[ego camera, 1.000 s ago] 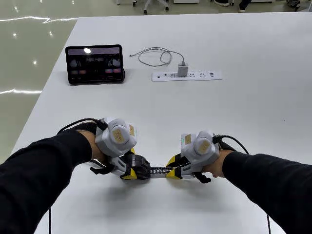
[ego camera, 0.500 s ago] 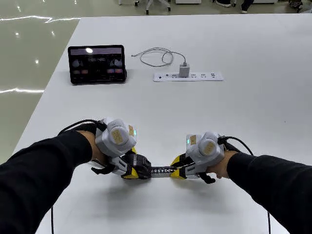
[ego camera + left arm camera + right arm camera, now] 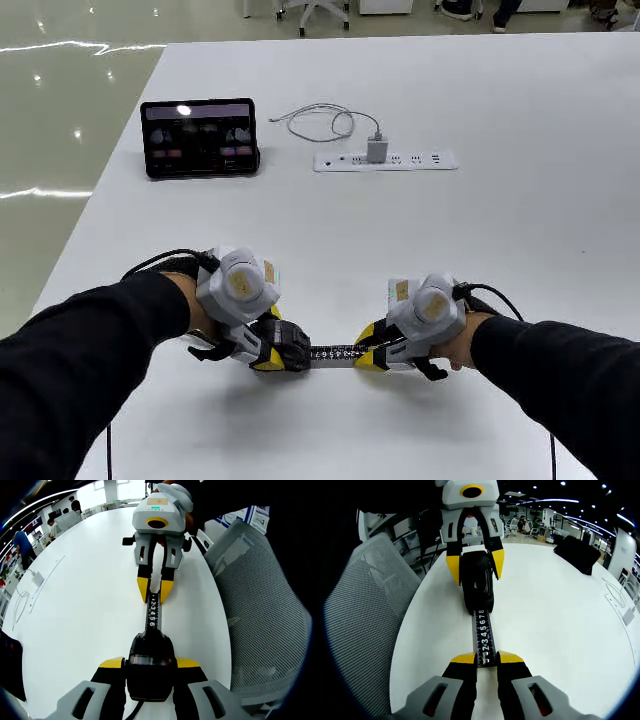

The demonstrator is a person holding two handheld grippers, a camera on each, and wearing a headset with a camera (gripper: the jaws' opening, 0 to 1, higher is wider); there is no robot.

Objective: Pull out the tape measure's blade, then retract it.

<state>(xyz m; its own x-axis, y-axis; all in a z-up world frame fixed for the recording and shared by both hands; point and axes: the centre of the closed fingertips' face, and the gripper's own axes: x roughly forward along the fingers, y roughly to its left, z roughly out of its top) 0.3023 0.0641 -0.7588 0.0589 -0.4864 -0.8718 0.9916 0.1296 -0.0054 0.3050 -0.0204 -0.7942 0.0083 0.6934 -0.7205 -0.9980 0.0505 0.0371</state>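
A black tape measure case (image 3: 285, 346) rests low on the white table (image 3: 400, 230), held between the yellow-tipped jaws of my left gripper (image 3: 272, 350). In the left gripper view the case (image 3: 150, 662) fills the gap of my left gripper (image 3: 150, 664), and its numbered blade (image 3: 152, 614) runs out toward the other gripper (image 3: 155, 587). My right gripper (image 3: 368, 358) is shut on the blade's end. In the right gripper view the blade (image 3: 482, 639) stretches from my right gripper (image 3: 483, 658) back to the case (image 3: 476, 581). A short length of blade (image 3: 333, 353) spans between the two grippers.
A dark tablet (image 3: 198, 136) stands at the back left. A white power strip (image 3: 386, 160) with a plugged charger and coiled cable (image 3: 318, 120) lies behind the middle. A mesh chair back (image 3: 260, 620) sits just off the table's near edge.
My right gripper has drawn a little farther to the right, so slightly more blade shows between the grippers. The left gripper and the case have stayed put.
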